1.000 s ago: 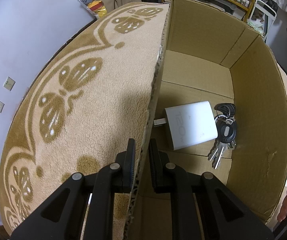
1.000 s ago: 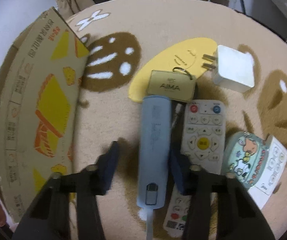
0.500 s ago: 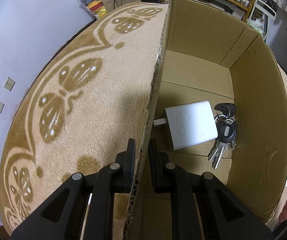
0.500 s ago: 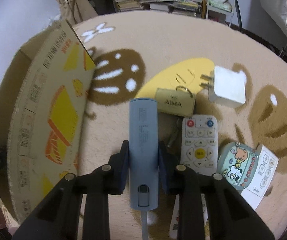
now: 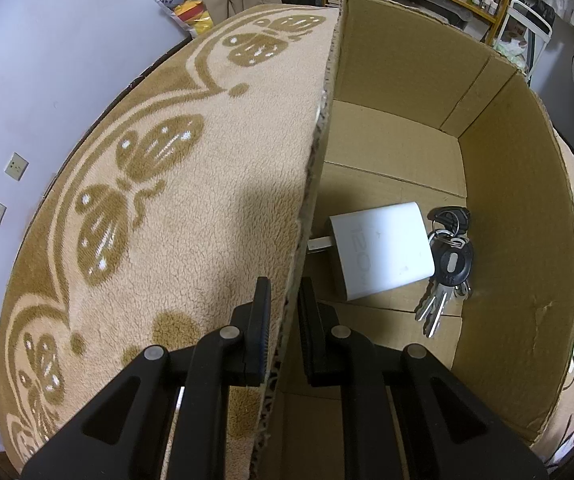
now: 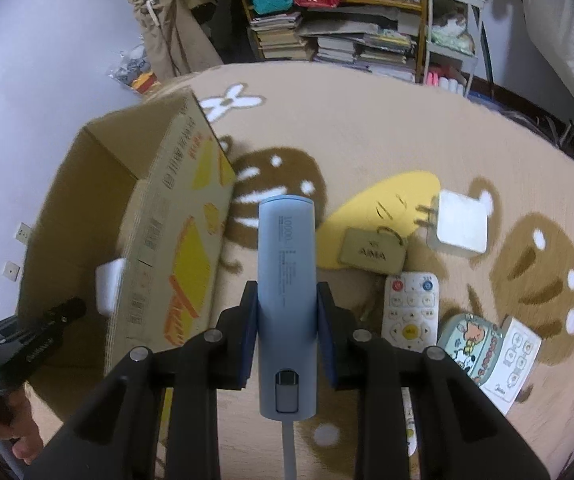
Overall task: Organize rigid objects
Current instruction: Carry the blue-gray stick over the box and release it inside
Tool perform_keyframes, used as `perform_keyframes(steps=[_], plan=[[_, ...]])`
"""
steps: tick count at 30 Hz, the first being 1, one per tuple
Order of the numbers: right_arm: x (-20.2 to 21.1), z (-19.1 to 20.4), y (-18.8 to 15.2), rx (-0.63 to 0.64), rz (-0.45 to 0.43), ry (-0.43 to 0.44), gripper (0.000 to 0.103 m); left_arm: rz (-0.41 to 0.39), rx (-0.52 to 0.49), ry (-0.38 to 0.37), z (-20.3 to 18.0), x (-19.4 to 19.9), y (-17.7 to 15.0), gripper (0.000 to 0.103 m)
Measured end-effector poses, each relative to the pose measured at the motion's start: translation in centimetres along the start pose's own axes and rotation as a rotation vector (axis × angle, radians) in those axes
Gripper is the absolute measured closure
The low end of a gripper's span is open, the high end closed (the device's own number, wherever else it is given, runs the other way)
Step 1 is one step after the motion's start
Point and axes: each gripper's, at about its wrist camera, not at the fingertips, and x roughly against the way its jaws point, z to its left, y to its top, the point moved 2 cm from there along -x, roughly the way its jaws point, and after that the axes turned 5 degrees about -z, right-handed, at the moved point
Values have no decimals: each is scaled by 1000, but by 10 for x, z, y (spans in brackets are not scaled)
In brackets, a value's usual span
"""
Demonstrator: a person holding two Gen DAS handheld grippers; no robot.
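- Cardboard box (image 5: 519, 208) is sitting open on the patterned rug (image 5: 159, 208), largest of the task's things; the left gripper (image 5: 283, 312) is pinching its near wall (image 5: 311, 216), fingers clamped either side.
- Blue power bank (image 6: 285, 292) is hanging above the rug just right of the box, its sides being squeezed by the right gripper (image 6: 285, 332).
- White charger (image 5: 383, 252) is lying on the box floor, touching a bunch of keys (image 5: 445, 268).
- Another white charger (image 6: 461, 226), a remote (image 6: 409, 306), a tan tag (image 6: 371, 250) and a cartoon tin (image 6: 473, 344) are lying on the rug.
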Motion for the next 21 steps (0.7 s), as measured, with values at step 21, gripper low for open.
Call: perform_keyframes(steps=[21], plan=[[47, 66, 59, 26, -139, 162, 74, -5, 0, -14, 0, 5, -1, 92]])
